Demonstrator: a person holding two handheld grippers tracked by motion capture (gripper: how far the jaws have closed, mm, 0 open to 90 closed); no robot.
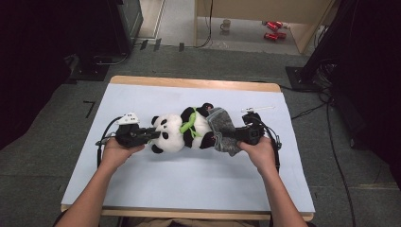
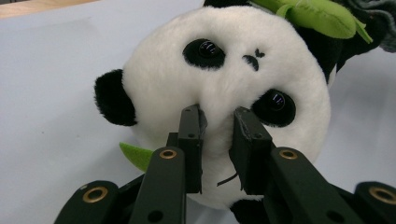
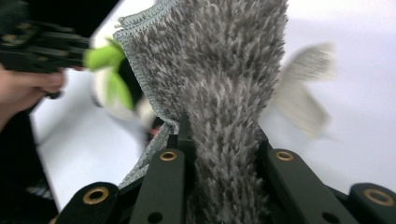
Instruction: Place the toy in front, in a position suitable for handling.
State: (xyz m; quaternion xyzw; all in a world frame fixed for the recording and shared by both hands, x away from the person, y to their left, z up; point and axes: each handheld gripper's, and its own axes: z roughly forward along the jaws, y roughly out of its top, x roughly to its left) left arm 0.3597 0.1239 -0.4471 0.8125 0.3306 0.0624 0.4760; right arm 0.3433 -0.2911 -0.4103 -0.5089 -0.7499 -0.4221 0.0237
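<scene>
Left claw (image 2: pixel 218 126) pinches the plush panda's (image 2: pixel 224 79) soft snout; right claw (image 3: pixel 219 140) clamps the limp grey cloth (image 3: pixel 219 70). Both look light and squashy, so grip deep folds.

In the left gripper view, the left gripper (image 2: pixel 218 116) pinches the muzzle of the plush panda (image 2: pixel 224 93), hiding its mouth behind the 2 jaws; the toy's body and its green leaf (image 2: pixel 317 14) are cut off by the top edge. In the right gripper view, the grey cloth (image 3: pixel 219 84) bunches between the jaws of the right gripper (image 3: pixel 222 135), covering their tips, and its top runs past the frame. Behind it, the panda (image 3: pixel 112 88) is a blur, as is a pale tab (image 3: pixel 299 98) at the cloth's right.
</scene>
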